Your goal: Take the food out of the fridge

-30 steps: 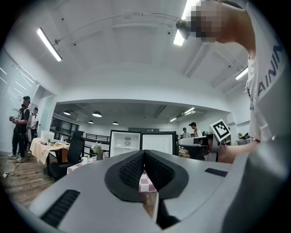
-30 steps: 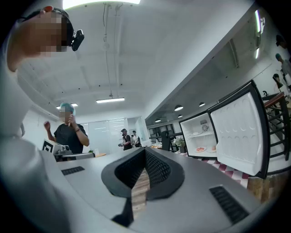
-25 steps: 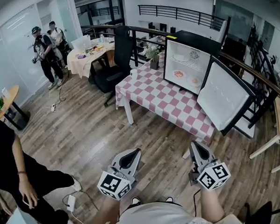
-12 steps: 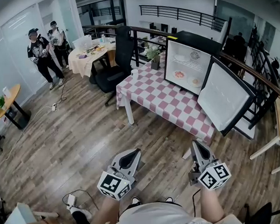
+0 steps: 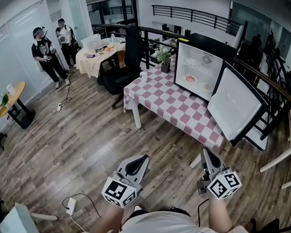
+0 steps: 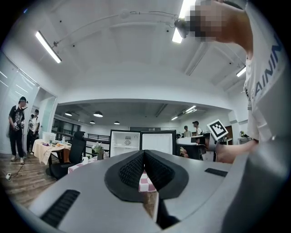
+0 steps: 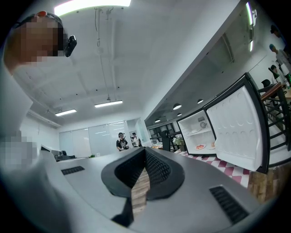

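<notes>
Left gripper [image 5: 138,161], right gripper [image 5: 206,155]: jaws together, empty. Fridge [image 5: 197,67]: open, well ahead. Advised: approach, part jaws before reaching food [image 5: 189,79].

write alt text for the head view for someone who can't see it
Seen from above, a person holds the left gripper and right gripper, both shut and empty, over a wood floor, facing a small fridge with its door open on a checked table. Plates of food sit inside.
</notes>
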`<control>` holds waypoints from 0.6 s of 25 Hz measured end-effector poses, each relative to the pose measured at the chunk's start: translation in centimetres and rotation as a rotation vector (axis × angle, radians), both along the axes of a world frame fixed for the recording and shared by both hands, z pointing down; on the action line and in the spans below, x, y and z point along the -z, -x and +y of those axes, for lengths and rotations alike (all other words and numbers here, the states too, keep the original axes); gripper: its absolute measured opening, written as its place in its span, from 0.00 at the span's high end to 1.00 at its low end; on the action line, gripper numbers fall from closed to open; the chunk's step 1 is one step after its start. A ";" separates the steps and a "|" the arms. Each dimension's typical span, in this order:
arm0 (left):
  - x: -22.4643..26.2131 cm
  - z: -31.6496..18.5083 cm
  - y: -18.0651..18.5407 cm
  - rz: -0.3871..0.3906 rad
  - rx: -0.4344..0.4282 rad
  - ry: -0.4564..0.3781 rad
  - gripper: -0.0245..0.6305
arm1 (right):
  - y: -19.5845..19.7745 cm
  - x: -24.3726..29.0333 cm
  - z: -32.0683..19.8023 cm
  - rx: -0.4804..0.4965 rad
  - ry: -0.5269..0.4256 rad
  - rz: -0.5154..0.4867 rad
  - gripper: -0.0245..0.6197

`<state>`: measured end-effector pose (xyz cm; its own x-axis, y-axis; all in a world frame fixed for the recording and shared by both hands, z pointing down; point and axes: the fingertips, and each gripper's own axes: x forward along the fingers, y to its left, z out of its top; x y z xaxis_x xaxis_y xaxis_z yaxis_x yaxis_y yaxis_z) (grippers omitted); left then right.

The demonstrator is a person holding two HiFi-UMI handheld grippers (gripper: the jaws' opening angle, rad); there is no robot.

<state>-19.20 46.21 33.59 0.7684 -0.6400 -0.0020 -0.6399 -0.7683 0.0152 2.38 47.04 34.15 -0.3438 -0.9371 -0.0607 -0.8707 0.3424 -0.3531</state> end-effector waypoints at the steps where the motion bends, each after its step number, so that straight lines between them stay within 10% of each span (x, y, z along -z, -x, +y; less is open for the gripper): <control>1: -0.2 -0.1 -0.5 -0.004 0.004 -0.001 0.95 | -0.5 -0.2 0.0 0.003 0.001 -0.002 0.93; 15: -2.7 0.4 -7.5 -0.024 0.068 0.043 0.95 | -5.1 -4.2 -1.4 0.138 0.048 0.050 0.93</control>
